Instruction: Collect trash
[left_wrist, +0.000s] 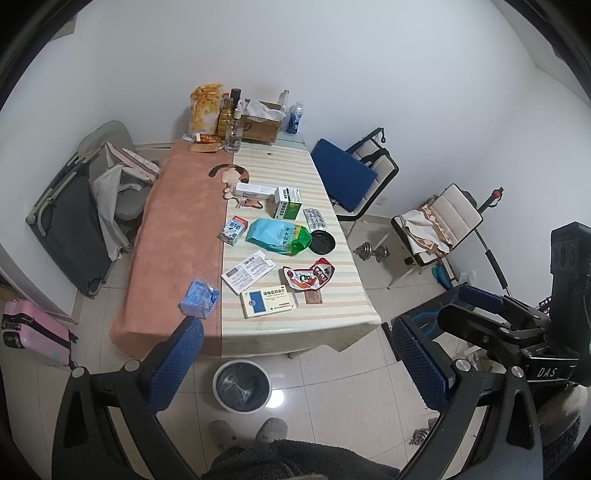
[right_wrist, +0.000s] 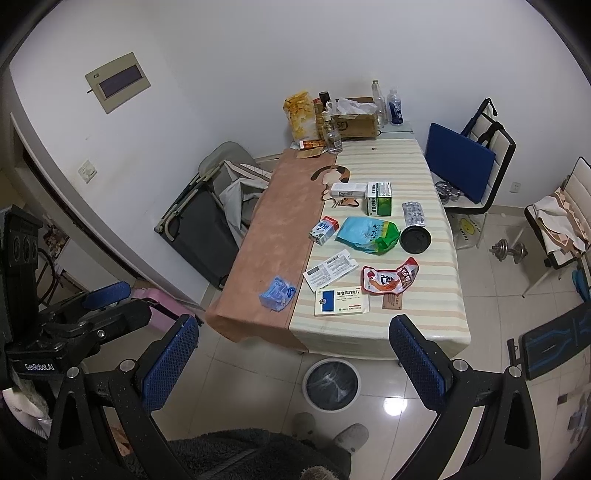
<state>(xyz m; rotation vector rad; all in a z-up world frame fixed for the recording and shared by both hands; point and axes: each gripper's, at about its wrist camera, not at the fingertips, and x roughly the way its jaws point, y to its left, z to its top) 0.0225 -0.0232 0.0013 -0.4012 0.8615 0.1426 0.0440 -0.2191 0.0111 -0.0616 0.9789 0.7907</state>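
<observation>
**Both grippers wide apart above a littered worktop**

Clearly nothing is held: the left gripper (left_wrist: 295, 354) and the right gripper (right_wrist: 293, 356) each hang over the floor short of the worktop's (left_wrist: 177, 236) near end, jaws spread wide with only air between the blue pads.

From the left wrist view, the trash lies scattered over the striped half of the cloth. Nearest the edge, at about 12 o'clock from the left gripper, sits a white and blue medicine box (left_wrist: 268, 303), with a small brown card (left_wrist: 314, 297) just beside it at 3 o'clock. A red snack wrapper (left_wrist: 309, 277) lies just beyond the box, and a printed leaflet (left_wrist: 246, 271) at its 10 o'clock. A crumpled blue packet (left_wrist: 199, 298) rests on the pink half, near the edge. Farther along are a blue-green rice bag (left_wrist: 279, 236), a small milk carton (left_wrist: 233, 230) at its 9 o'clock, and a black lid (left_wrist: 322, 242) touching it at 3 o'clock. A blister pack (left_wrist: 314, 218), a green box (left_wrist: 288, 203) and a long white box (left_wrist: 255, 192) lie beyond.

A lined trash bin (left_wrist: 242, 386) stands on the floor tiles just below the worktop's near edge, between the left gripper's jaws in its own view.
</observation>
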